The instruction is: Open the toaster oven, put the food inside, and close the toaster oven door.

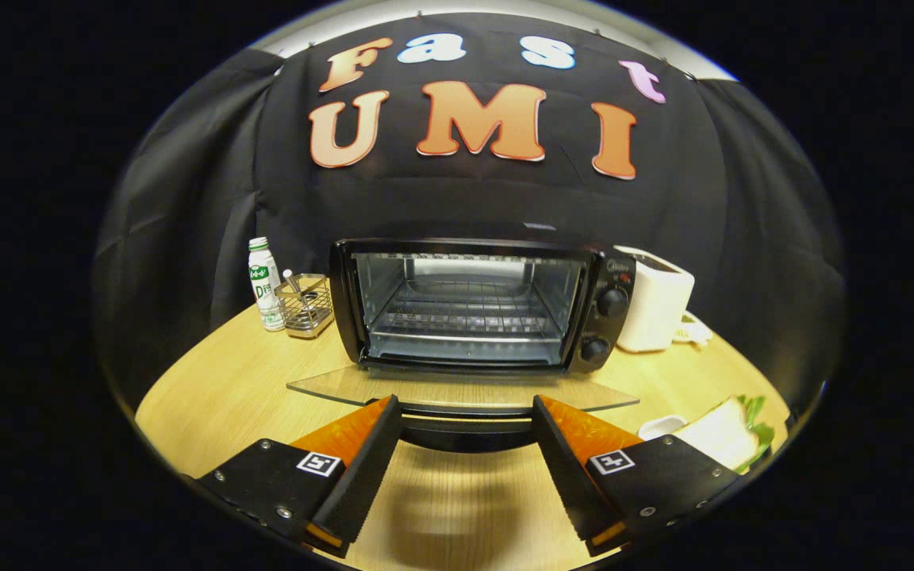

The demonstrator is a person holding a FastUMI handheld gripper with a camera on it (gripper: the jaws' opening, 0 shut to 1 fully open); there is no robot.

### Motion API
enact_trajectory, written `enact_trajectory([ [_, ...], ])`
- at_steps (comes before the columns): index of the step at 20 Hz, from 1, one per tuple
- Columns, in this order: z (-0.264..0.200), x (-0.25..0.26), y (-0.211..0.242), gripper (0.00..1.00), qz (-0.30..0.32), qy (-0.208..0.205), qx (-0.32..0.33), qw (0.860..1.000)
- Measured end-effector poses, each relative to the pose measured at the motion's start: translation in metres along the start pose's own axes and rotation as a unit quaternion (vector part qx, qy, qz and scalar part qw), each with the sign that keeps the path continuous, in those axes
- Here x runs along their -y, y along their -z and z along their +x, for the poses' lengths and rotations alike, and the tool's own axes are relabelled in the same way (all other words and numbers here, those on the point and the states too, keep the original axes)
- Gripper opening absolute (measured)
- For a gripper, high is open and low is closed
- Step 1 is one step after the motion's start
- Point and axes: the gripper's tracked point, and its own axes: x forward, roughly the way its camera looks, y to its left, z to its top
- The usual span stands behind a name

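On the round wooden table I see the toaster oven straight ahead, its glass door folded flat, wire rack bare. My gripper gapes wide, gripping nothing, the door's handle between the fingertips. The sandwich lies right; a bottle, wire caddy and white toaster flank the oven.

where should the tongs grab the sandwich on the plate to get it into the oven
Probably across the bread's two flat faces, coming from its left, the side nearest the open tongs. The sandwich lies beyond the right finger on a plate, lettuce sticking out the far side; its thin, soft stack suits a gentle pinch across the faces. The oven door is already down.
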Motion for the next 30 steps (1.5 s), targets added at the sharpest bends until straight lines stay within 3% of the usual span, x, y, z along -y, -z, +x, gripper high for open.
enact_trajectory([
  [8,0.007,-0.001,0.073,0.98,-0.001,0.003,-0.081,0.997],
  [14,0.007,0.0,0.073,0.99,-0.003,0.003,-0.073,0.997],
  [17,0.001,0.006,0.065,0.99,0.01,-0.004,-0.076,0.997],
  [21,-0.01,0.037,0.021,0.98,0.056,-0.006,-0.048,0.997],
  [24,-0.017,0.078,-0.006,0.98,0.068,-0.013,-0.056,0.996],
  [27,-0.029,0.125,-0.031,0.98,0.101,-0.046,-0.082,0.99],
  [30,-0.038,0.184,-0.044,0.98,0.116,-0.06,-0.129,0.983],
])
